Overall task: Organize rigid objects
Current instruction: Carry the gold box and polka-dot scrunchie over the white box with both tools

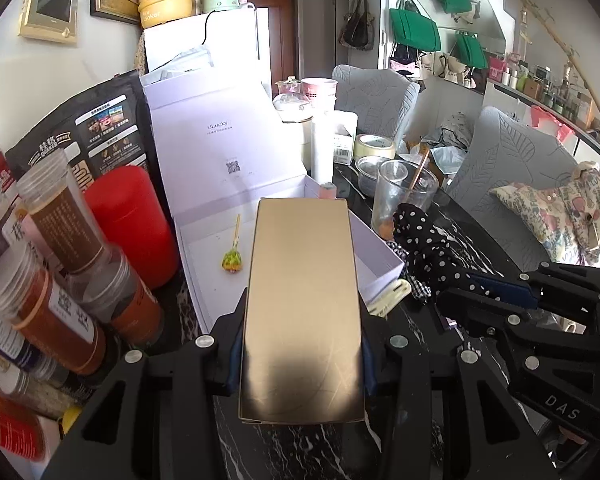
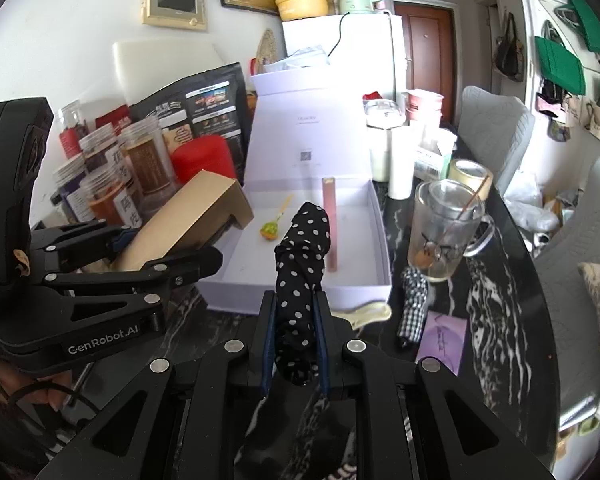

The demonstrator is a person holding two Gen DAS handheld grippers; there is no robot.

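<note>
My left gripper [image 1: 300,344] is shut on a long gold cardboard box [image 1: 304,300], held above the near edge of an open white gift box [image 1: 380,276]. Inside the white box lie a green-and-orange candy on a stick [image 1: 232,260] and a pink tube [image 2: 330,224]. My right gripper [image 2: 296,340] is shut on a black polka-dot fabric roll [image 2: 302,248], which points toward the white box [image 2: 240,296]. In the right wrist view the left gripper [image 2: 160,248] holds the gold box [image 2: 196,216] tilted at the left. The right gripper [image 1: 460,292] shows at the right of the left wrist view.
Several spice jars [image 1: 60,240] and a red canister [image 1: 128,220] crowd the left side. A glass mug [image 2: 444,232], a checkered fabric roll [image 2: 414,304], a cream clip [image 2: 368,312] and a purple card [image 2: 440,340] lie on the black marble table [image 2: 500,320]. Grey chairs [image 1: 512,168] stand at the right.
</note>
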